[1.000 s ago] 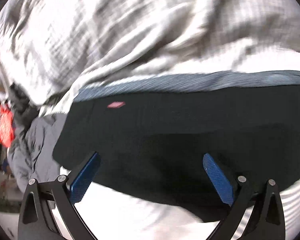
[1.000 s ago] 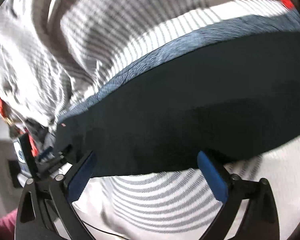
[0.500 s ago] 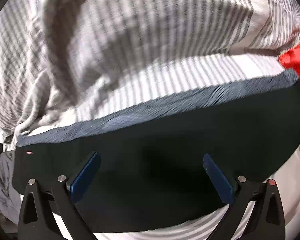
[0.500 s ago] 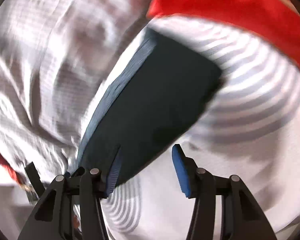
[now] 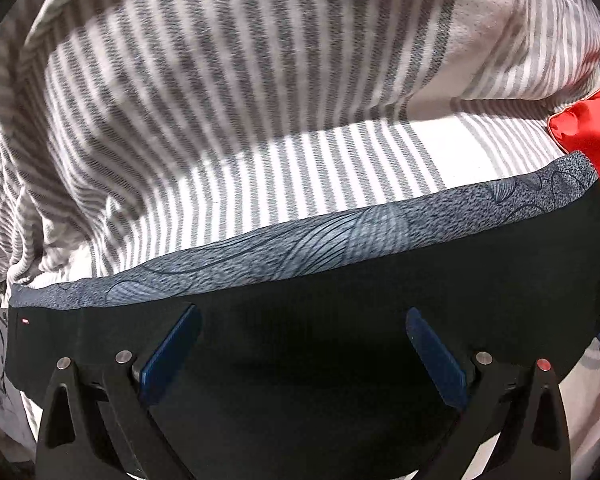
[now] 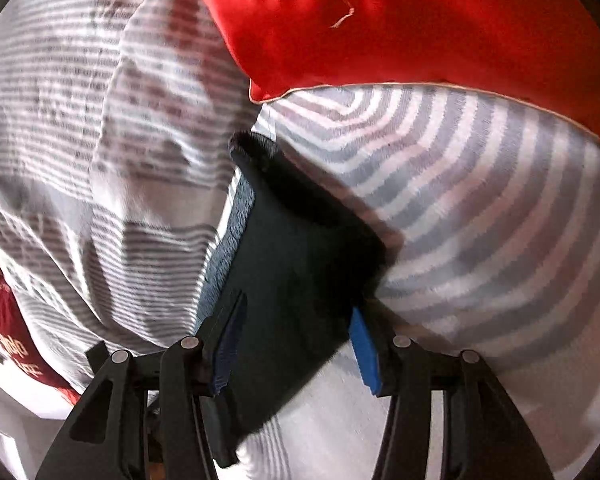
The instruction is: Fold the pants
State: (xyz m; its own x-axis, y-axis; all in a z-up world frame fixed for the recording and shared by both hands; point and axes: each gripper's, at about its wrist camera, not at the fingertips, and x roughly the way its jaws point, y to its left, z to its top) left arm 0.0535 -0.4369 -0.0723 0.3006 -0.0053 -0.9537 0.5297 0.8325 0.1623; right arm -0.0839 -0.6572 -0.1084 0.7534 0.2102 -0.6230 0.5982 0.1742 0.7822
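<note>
Left claw (image 5: pixel 300 346) spread wide above dark pants (image 5: pixel 340 320); right claw (image 6: pixel 296 342), only in its own view, clenched on them.

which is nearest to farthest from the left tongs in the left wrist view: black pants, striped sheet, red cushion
1. black pants: directly under and between the left tongs.
2. striped sheet: just beyond the pants' patterned blue edge.
3. red cushion: far right, past the pants' corner.
</note>
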